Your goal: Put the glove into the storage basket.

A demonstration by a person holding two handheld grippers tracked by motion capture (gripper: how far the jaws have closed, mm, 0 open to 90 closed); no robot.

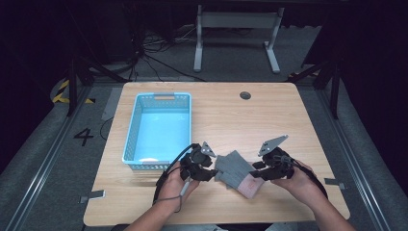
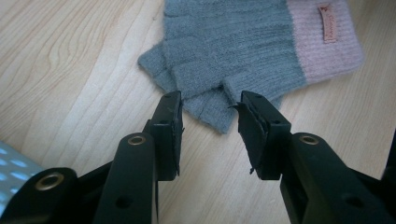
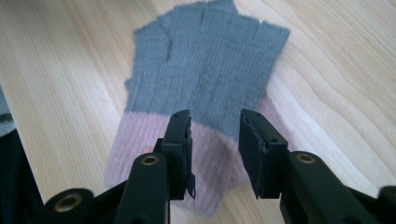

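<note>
Gloves [image 1: 235, 172], grey knit with pink cuffs and stacked one on the other, are laid flat on the wooden table [image 1: 269, 115] close to its near edge, a little right of the middle. The pile is flanked by the two grippers. The left gripper [image 1: 210, 169] is held at the finger end, and in the left gripper view its jaws are seen released, parted above the grey fingertips [image 2: 210, 112] with nothing pinched between them. The right gripper [image 1: 257, 169] is held at the cuff end; in the right gripper view its jaws are likewise seen released, spread over the pink cuff [image 3: 154, 154] without pressing on it. A light blue basket [image 1: 129, 139] is placed toward the table's left edge, just beyond the left gripper.
</note>
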